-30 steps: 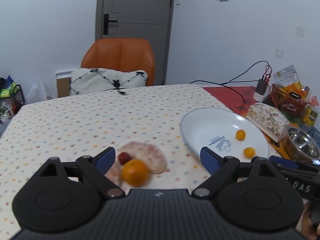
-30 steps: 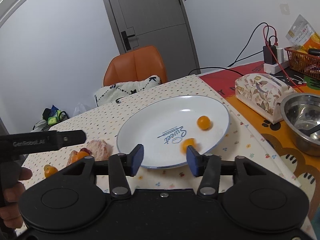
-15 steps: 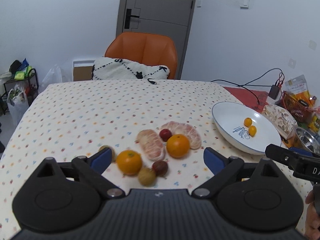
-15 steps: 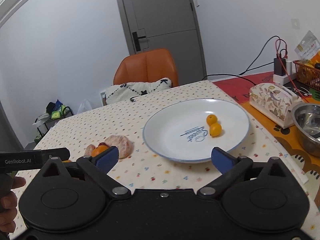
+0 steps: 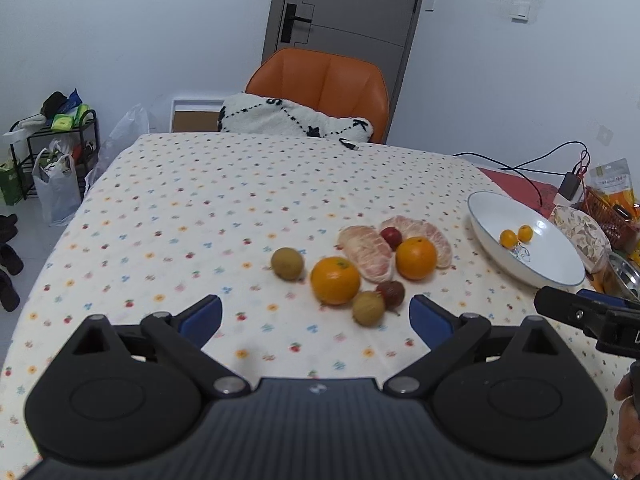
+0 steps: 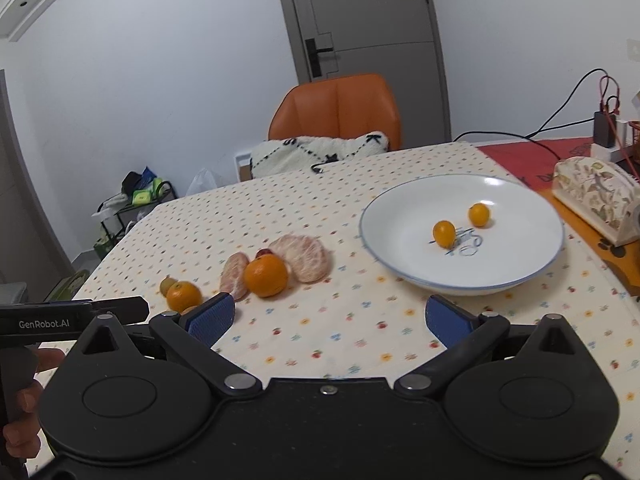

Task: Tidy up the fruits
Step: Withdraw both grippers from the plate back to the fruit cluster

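Observation:
A heap of fruit lies on the dotted tablecloth: two oranges [image 5: 335,286] [image 5: 416,258], two peeled pomelo pieces [image 5: 365,253], a red fruit [image 5: 391,236], a dark red fruit [image 5: 390,293] and two brownish-green round fruits [image 5: 287,263]. The heap also shows in the right wrist view [image 6: 266,276]. A white plate [image 6: 516,276] holds two small orange fruits [image 6: 444,233]. My left gripper [image 5: 316,320] is open and empty, just short of the heap. My right gripper [image 6: 328,320] is open and empty, in front of the plate and heap.
An orange chair [image 5: 320,88] with a patterned cushion stands at the table's far edge. A floral box [image 6: 596,196], a steel bowl [image 5: 624,276], a red basket, cables and a charger sit at the right. A rack with bags [image 5: 52,152] stands on the floor at left.
Both grippers have pulled back and up from the table, so more of the fruit heap shows. The right gripper's jaws opened wide after a small orange fruit was left in the plate.

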Demonstrator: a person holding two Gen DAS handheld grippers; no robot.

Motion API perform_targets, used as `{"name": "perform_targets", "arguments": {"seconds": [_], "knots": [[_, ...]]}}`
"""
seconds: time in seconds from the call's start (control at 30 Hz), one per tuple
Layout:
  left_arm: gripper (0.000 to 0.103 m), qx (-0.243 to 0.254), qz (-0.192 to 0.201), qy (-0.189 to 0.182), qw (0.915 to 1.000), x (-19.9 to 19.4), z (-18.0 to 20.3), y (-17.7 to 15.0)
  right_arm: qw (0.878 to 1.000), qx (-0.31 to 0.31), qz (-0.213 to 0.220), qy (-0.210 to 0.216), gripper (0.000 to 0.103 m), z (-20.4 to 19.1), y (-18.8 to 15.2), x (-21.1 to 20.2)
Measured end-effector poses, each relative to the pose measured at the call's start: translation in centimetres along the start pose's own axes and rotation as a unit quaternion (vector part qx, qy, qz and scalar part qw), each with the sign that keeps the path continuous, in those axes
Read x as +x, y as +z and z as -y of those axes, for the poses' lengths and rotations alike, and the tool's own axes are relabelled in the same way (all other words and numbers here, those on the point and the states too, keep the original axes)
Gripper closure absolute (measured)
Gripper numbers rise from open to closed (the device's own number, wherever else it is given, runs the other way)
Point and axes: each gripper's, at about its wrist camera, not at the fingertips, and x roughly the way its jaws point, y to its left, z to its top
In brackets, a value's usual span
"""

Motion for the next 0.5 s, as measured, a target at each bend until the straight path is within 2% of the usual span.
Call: {"name": "perform_targets", "arguments": {"seconds": [0.23,0.3,0.37,0.5], "knots": [[0.005,0.002,0.007,-0.008,0.9999,-0.1,-0.9,-0.6,0.999,-0.027,-0.009,0.016,0.000,-2.1,-0.6,0.6],[0.005,-0.002,0.005,-0.013,0.9999,0.1,-1.0,-0.7,0.999,-0.033,-0.008,0.021,0.004,-2.6,-0.7,0.8],[0.006,-0.006,0.002,-0.018,0.9998,0.4,-1.1,-0.8,0.999,-0.034,-0.014,0.029,0.015,-2.9,-0.7,1.2],[0.010,-0.004,-0.002,-0.030,0.9995,0.9,-1.0,-0.9,0.998,-0.030,-0.034,0.045,0.029,-3.1,-0.8,2.2]]}}
